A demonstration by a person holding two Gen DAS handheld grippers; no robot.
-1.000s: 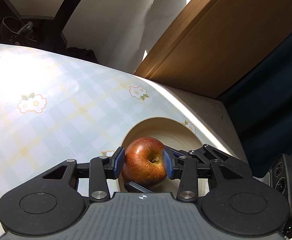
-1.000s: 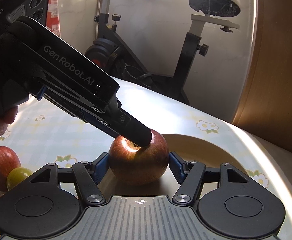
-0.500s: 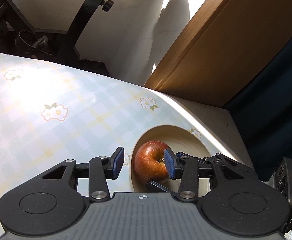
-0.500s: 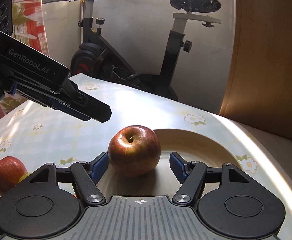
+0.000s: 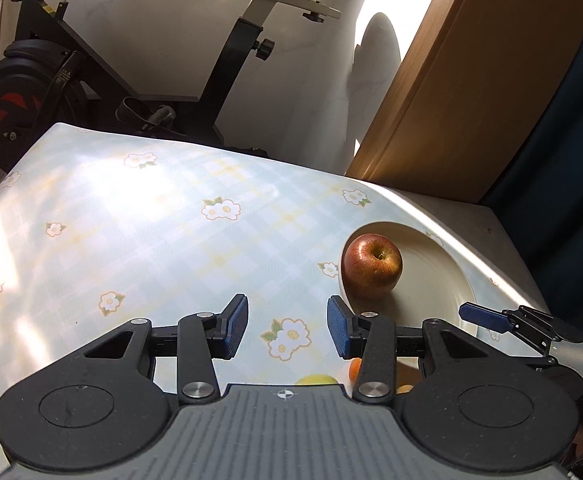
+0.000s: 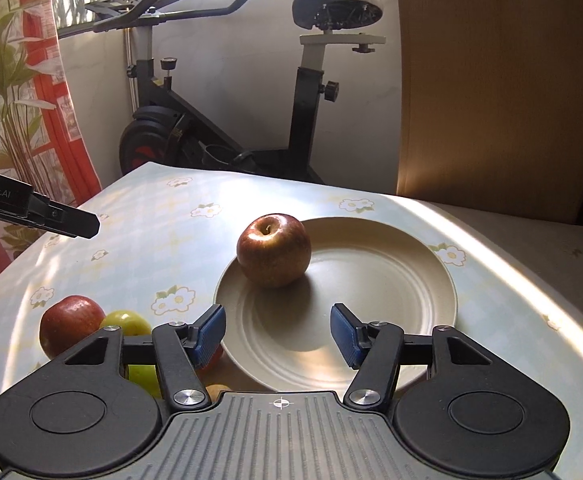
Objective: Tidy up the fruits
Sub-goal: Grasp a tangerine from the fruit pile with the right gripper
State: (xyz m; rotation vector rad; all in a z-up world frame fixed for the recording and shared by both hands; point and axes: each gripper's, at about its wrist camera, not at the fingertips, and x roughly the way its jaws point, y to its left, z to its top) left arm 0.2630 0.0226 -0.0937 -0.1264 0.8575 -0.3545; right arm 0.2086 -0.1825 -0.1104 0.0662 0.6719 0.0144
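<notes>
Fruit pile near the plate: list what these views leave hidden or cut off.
- Right wrist view: the red apple and yellow-green fruit are partly covered by the right gripper; the fruit below them shows only in slivers, so no count.
- Left wrist view: only scraps of yellow fruit and orange fruit show behind the left gripper.
- Left wrist view: the plate near rim is hidden by gripper linkage.

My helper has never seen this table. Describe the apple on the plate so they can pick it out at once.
On the flowered tablecloth sits a round beige plate. The red apple stands upright near its left rim, stem up. It is the only fruit on the plate; the other red apple lies off it, beside a yellow-green fruit.
</notes>
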